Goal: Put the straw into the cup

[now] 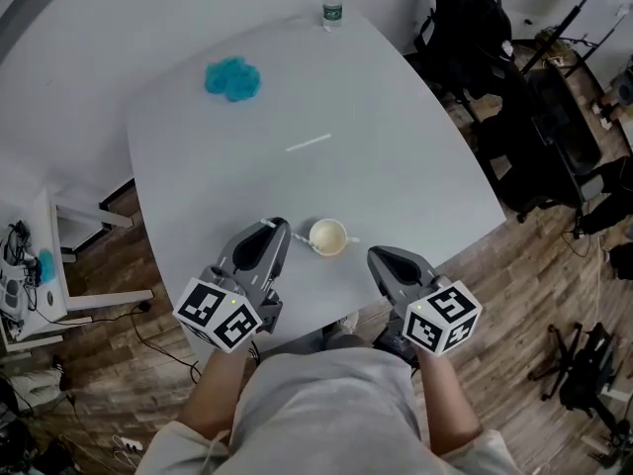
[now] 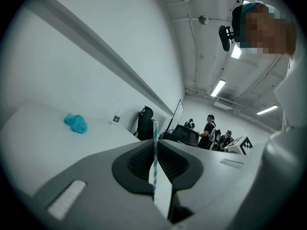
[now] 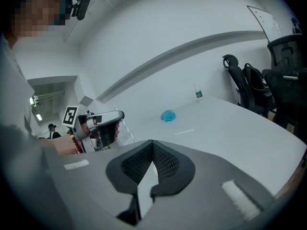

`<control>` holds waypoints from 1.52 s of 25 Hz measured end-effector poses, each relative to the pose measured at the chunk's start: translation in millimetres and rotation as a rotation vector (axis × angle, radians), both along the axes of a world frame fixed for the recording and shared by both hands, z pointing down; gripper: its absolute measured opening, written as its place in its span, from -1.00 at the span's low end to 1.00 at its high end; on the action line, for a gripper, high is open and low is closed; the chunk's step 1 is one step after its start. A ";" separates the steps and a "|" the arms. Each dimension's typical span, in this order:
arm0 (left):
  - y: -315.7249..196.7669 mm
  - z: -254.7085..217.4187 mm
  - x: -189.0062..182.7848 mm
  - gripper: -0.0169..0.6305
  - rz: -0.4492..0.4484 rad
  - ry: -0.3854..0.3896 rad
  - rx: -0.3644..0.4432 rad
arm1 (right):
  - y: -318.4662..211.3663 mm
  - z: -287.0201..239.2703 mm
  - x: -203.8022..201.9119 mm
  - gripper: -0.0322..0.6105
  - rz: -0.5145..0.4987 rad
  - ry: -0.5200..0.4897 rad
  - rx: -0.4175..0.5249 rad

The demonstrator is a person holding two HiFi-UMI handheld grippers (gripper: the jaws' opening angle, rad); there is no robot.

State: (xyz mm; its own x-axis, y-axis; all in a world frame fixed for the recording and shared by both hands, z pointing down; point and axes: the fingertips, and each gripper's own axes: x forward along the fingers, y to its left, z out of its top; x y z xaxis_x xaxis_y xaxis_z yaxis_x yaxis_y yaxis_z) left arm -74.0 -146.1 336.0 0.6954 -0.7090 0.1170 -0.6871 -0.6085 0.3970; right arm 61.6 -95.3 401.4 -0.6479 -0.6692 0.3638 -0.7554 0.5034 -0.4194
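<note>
Your left gripper [image 2: 156, 143] jaws clamp the striped straw [image 2: 154, 127], right gripper [image 3: 152, 142] jaws closed on nothing, cup [image 1: 328, 237] on worktop [image 1: 406, 166] between them

Counting up now: two straws are showing, a striped straw [image 2: 155, 145] and a plain straw [image 1: 309, 142]. One cup [image 1: 328, 237] is sitting on the tabletop [image 1: 415, 176], one blue clump [image 1: 233, 78] is lying there, one bottle [image 1: 332, 4] is standing.
</note>
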 end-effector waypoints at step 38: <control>-41.8 108.7 9.9 -0.82 -0.067 0.074 -0.160 | -14.6 56.8 6.4 -0.88 0.005 0.005 -0.138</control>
State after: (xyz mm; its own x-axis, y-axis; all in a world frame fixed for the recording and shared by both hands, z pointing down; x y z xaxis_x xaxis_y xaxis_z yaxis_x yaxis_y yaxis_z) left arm -64.1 -187.8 444.7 0.6583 -0.7305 0.1818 -0.6892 -0.4877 0.5359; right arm 68.0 -109.9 458.2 -0.6427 -0.6156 0.4561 -0.7601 0.4373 -0.4807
